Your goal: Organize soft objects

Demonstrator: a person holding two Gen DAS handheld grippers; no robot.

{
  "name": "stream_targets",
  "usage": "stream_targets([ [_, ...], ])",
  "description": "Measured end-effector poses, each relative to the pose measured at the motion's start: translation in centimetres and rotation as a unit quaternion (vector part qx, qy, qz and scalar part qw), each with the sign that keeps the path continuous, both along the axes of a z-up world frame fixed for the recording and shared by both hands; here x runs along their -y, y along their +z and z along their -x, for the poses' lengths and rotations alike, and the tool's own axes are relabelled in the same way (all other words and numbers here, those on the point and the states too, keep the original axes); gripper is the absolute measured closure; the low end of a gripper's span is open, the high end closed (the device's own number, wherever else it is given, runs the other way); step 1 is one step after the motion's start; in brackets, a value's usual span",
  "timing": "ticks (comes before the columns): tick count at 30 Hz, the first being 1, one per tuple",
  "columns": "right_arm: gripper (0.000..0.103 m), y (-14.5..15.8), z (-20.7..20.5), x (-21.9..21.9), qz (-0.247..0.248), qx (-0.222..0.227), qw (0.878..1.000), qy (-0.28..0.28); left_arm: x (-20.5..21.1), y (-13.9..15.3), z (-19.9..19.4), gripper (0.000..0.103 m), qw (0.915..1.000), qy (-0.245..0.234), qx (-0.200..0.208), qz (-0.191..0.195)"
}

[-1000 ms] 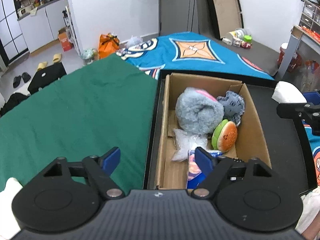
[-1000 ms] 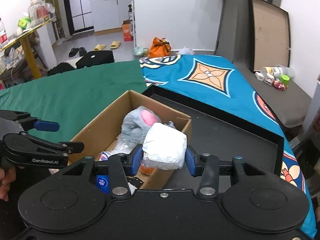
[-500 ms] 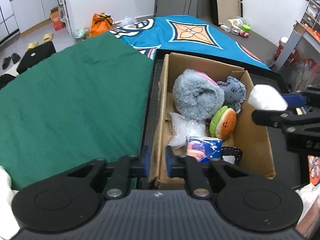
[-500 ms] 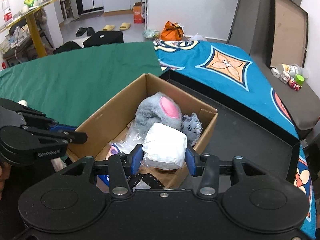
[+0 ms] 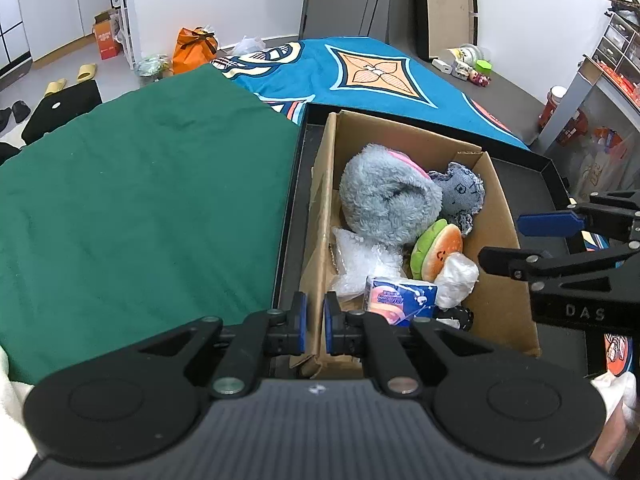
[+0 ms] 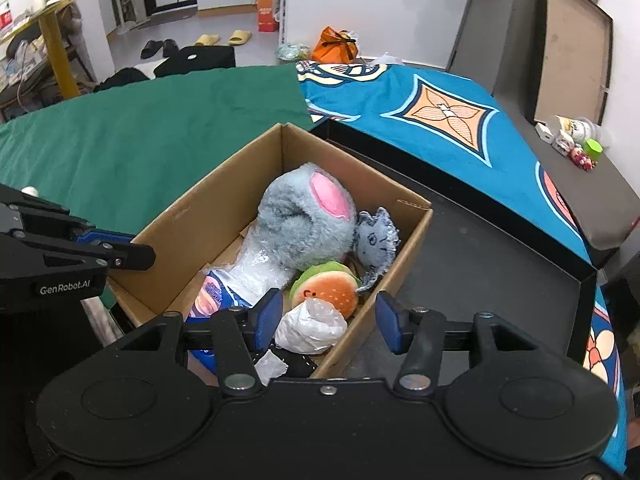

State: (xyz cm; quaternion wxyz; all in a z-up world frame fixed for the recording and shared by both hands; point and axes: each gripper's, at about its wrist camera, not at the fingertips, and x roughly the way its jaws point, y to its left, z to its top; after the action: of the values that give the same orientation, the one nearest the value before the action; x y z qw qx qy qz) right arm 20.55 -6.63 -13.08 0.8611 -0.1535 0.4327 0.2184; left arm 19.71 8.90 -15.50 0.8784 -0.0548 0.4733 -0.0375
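White bundle (image 6: 311, 327), a crinkled plastic-wrapped soft pack, lies inside the cardboard box (image 6: 224, 200) at its near right corner. It touches the burger plush (image 6: 326, 289) just beyond it and sits against the box's right wall. A dark item lies under its near edge; what that is, cannot tell.

Right gripper (image 6: 327, 322): jaws spread wide, holding nothing. Bundle sits below and between the blue pads, nearer the left pad (image 6: 267, 319); the right pad hangs outside the box wall, over the black tray (image 6: 500, 256). So the gripper straddles the box's right wall, with the bundle directly ahead and down. No clear long axis to the bundle; roughly a lump, a bit wider across than deep.

Left gripper (image 5: 312, 322): jaws drawn nearly together across the box's near left wall (image 5: 320, 240), cardboard between the pads. Reads as a pinch on the wall to steady the box. It is farther from the bundle, with the blue tissue pack (image 5: 400, 300) in between.

Rest of box: grey plush (image 6: 304, 220) at centre, small blue-grey plush (image 6: 376, 242) against the right wall, clear bubble-wrap packet (image 6: 260, 268) on the left.

Judgement: bundle looks delivered. Right hand is the near one; its next move is likely up and out, and it need only clear the right wall. Green cloth (image 5: 140, 200) to the left holds no soft objects in view.
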Motion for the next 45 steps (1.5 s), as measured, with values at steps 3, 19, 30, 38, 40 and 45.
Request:
stream_targets([
  [3,0.052,0.5,0.1,0.5,-0.008,0.003,1.0,-0.008,0.1,0.0,0.0,0.095,1.0,-0.001,0.001,-0.003],
  [19,0.044,3.3,2.4,5.7,-0.105,-0.001,0.989,-0.1,0.9,2.0,0.7,0.084,0.9995,0.021,-0.002,-0.026],
  [30,0.017,6.1,5.5,9.4,-0.151,0.045,0.976,-0.149,3.6,6.9,2.3,0.025,0.9986,0.025,0.03,-0.035],
  [38,0.0,7.7,7.9,11.3,-0.179,0.057,0.967,-0.171,5.7,10.1,4.8,0.016,0.9975,0.007,0.056,-0.042],
  [40,0.0,8.1,8.6,11.6,-0.181,0.062,0.966,-0.176,6.1,10.7,5.4,0.015,0.9968,0.006,0.062,-0.049],
  [45,0.0,8.8,10.4,12.7,-0.195,0.065,0.96,-0.191,6.8,12.5,7.0,0.011,0.9964,0.003,0.069,-0.049],
])
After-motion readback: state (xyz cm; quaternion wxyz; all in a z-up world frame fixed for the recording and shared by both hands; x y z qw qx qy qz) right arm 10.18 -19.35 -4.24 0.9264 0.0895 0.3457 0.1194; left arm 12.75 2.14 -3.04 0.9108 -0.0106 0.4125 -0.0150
